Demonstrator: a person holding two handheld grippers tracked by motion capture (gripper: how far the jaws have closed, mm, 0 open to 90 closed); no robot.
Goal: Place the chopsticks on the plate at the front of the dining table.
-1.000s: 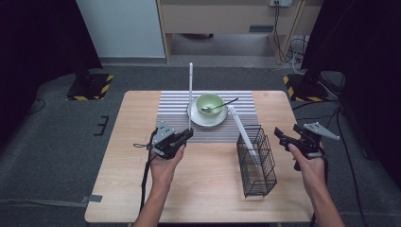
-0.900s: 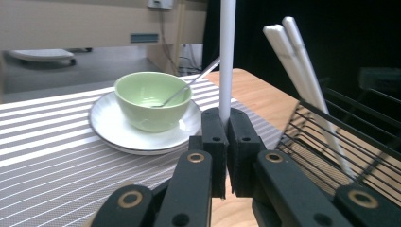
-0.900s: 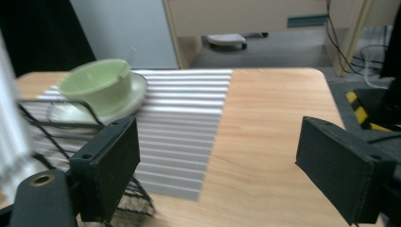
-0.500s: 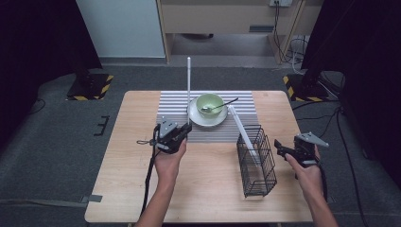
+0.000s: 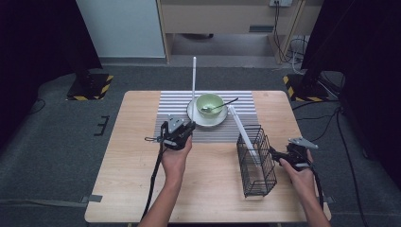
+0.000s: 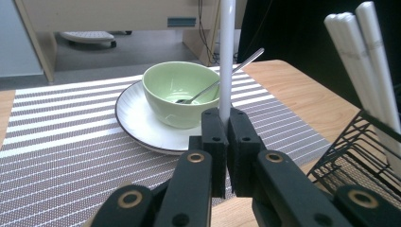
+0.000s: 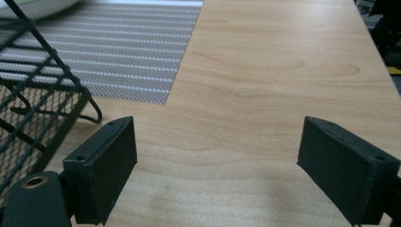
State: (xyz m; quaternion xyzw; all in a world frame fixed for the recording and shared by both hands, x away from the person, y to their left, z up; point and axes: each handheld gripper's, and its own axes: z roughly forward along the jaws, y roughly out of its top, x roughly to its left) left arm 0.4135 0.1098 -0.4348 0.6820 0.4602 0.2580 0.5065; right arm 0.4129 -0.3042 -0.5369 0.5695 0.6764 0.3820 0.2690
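left gripper [image 5: 178, 134]: jaws clamped on white chopstick [image 5: 194, 78], upright for carrying, at 9 o'clock of the bowl [image 5: 209, 104]
right gripper [image 5: 288, 155]: jaws apart, empty, at 3 o'clock of the wire basket [image 5: 257, 163], likely to steady it
surface: wooden table [image 5: 137, 189], striped mat [image 5: 170, 106]
room: grey floor, dark curtains

Top of white stick [image 6: 227, 52] cut off by upper edge of left gripper view, lower end hidden between the clamped left tongs [image 6: 226, 124]. White sticks in wire basket [image 6: 352, 156] beyond those tongs cut at right edge. Spoon [image 6: 217, 80] bowl end too dim to make out. In right gripper view, basket cropped at left edge beside right tongs [image 7: 215, 163]; plate rim clipped at top.
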